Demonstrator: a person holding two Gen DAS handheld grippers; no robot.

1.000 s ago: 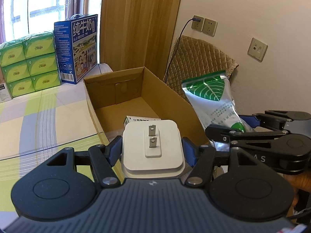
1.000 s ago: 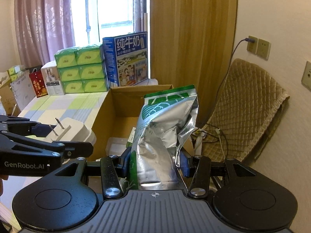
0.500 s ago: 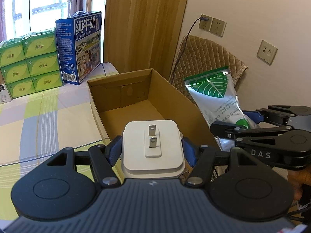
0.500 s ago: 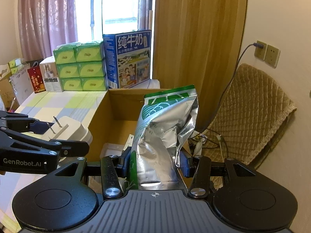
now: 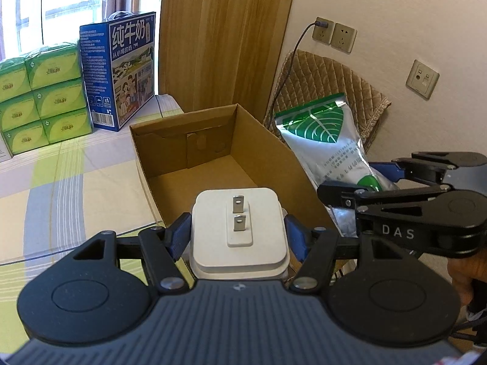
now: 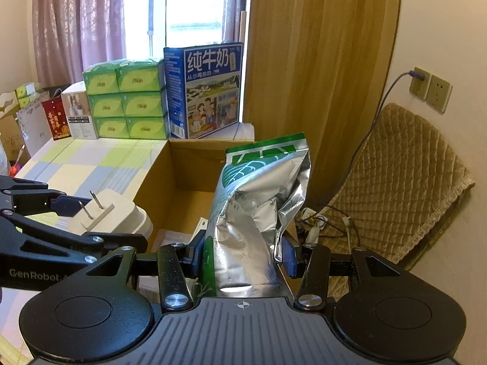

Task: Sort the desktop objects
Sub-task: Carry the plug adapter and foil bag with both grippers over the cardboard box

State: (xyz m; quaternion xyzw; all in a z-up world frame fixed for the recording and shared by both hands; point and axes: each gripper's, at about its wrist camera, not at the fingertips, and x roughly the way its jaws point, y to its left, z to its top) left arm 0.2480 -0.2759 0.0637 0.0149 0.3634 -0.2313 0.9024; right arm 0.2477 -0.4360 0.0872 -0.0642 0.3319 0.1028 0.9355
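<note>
Two handheld grippers each carry an item, both placed relative to an open cardboard box [image 5: 194, 152] on a checked tablecloth [image 5: 61, 182].

The left gripper [image 5: 239, 237] is clenched on a white plug adapter [image 5: 239, 228], its blue pads pressing the adapter's two sides. The adapter is a rounded square block with two flat metal prongs pointing up and forward. It hangs at the near end of the box, just above the rim, probably so it can be dropped inside.

The right gripper [image 6: 242, 255] grasps a silver foil pouch [image 6: 258, 210] near its bottom. The pouch stands upright, crinkled, with a green leaf design and a green band across the top. It sits over the box's right-hand side, likely also waiting to go in.

Small white items [image 6: 170, 238] already lie at the near end of the box floor; what they are is unclear.
</note>
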